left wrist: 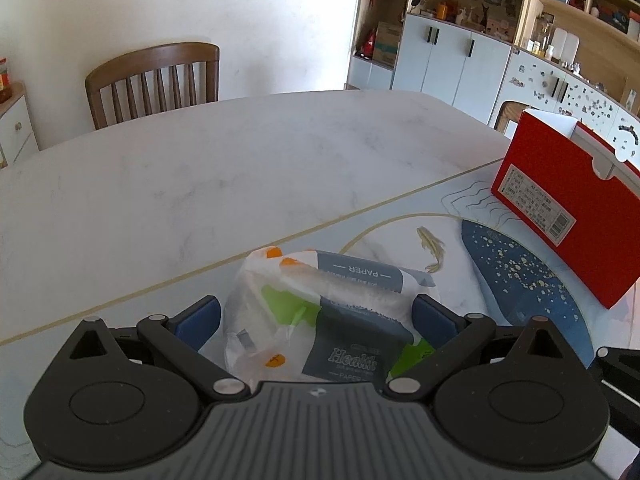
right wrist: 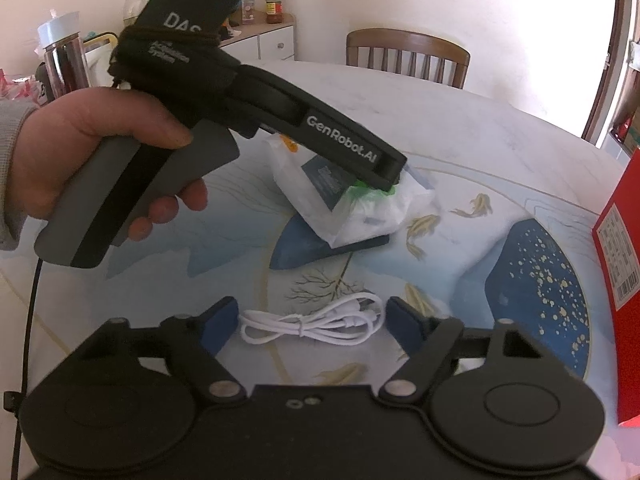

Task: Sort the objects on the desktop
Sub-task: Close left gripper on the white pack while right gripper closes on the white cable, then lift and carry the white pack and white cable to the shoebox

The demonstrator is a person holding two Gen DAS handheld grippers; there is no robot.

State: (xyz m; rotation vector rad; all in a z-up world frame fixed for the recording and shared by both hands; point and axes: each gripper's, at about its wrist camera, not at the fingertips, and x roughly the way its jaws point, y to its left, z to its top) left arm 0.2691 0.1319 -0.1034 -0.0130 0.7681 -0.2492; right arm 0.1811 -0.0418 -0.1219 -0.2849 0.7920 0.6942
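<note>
A pack of tissue paper (left wrist: 320,316) in white, green and grey wrapping lies between the blue pads of my left gripper (left wrist: 316,320), which is shut on it. In the right wrist view the same pack (right wrist: 352,200) sits on the patterned mat under the left gripper (right wrist: 376,184), held by a hand. A coiled white cable (right wrist: 316,320) lies on the mat between the open fingers of my right gripper (right wrist: 308,326), which is wide open around it without touching it. A red box (left wrist: 568,208) stands at the right.
The white marble table (left wrist: 200,168) extends far and left, with a wooden chair (left wrist: 156,80) behind it. The blue and white fish-patterned mat (right wrist: 536,272) covers the near area. The red box (right wrist: 624,280) edges the right. Cabinets and shelves stand beyond.
</note>
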